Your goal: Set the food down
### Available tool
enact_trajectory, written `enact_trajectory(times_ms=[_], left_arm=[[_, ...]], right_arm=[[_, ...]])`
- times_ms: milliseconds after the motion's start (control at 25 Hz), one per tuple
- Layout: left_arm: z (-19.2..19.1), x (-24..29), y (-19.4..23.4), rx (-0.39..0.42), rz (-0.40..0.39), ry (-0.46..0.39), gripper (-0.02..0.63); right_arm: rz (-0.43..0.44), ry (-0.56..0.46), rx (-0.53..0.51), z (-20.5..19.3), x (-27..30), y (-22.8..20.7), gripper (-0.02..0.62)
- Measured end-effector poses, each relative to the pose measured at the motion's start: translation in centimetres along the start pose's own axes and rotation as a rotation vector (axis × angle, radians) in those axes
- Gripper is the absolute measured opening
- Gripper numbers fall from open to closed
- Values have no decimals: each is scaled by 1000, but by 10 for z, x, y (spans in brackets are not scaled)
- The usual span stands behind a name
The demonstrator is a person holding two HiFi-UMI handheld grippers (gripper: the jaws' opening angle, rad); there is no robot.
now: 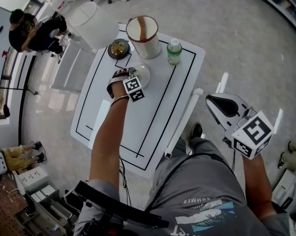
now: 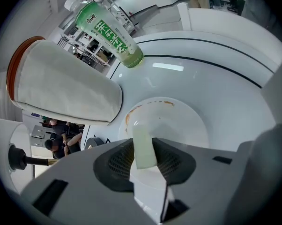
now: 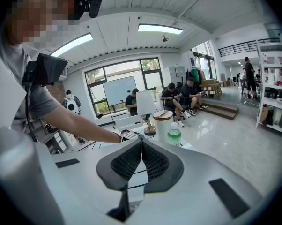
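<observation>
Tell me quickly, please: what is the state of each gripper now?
Left gripper: closed on a pale strip, white plate behind.
Right gripper: closed, empty.

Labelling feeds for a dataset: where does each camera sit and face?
Head view: on the head, steeply down at the white table; both forearms show.
Left gripper view: on the left gripper, down at the round white dish it grips.
Right gripper view: on the shut right gripper, across toward the table; left forearm shows.
All share the green-labelled plastic bottle.
</observation>
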State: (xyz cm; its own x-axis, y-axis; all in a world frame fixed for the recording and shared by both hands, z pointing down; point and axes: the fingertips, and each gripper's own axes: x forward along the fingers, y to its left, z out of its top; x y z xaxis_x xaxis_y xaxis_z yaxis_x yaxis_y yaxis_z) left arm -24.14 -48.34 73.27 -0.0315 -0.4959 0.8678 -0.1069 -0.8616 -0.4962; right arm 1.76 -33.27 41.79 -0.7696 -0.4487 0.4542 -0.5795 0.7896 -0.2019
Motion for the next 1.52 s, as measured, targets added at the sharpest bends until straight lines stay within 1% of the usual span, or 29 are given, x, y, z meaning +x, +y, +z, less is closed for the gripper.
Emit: enact_trajectory(times_ms=[200,400,480,640,760,880,960,1120,1240,1280,1440,1520], left_arm=[[6,-3,-5,-11,-24,-24,110],[10,-7,-9,-63,-57,-57,123],[11,-10,-10,-107,-78,-75,134],[16,-18,-10,-219,-118,-123,161],[21,-29,-3,-331,-127,-180,171],[25,-49,12,-466,-109,-259,172],[27,-68,24,-542,-77,-319,172],[35,-122,53,-681,28,-471,170],[40,-175,72,-789,106,-604,164],[42,-196,77,-822,128,-651,153],[49,-283,93,-939,222,-850,75],[55,-329,98,-986,270,-943,40]], right_arm=[[5,7,4,0,4,0,8],[14,12,-2,3,10,3,8],[17,13,-5,4,12,5,8],[24,14,-9,6,15,9,8],[34,8,-9,7,18,13,8],[57,-2,-1,11,19,19,8],[81,-14,5,15,19,26,8],[126,-39,-11,23,16,35,6],[147,-61,-39,33,13,39,6],[153,-71,-48,37,12,40,6],[179,-120,-81,56,4,43,6],[203,-147,-97,67,-4,46,6]])
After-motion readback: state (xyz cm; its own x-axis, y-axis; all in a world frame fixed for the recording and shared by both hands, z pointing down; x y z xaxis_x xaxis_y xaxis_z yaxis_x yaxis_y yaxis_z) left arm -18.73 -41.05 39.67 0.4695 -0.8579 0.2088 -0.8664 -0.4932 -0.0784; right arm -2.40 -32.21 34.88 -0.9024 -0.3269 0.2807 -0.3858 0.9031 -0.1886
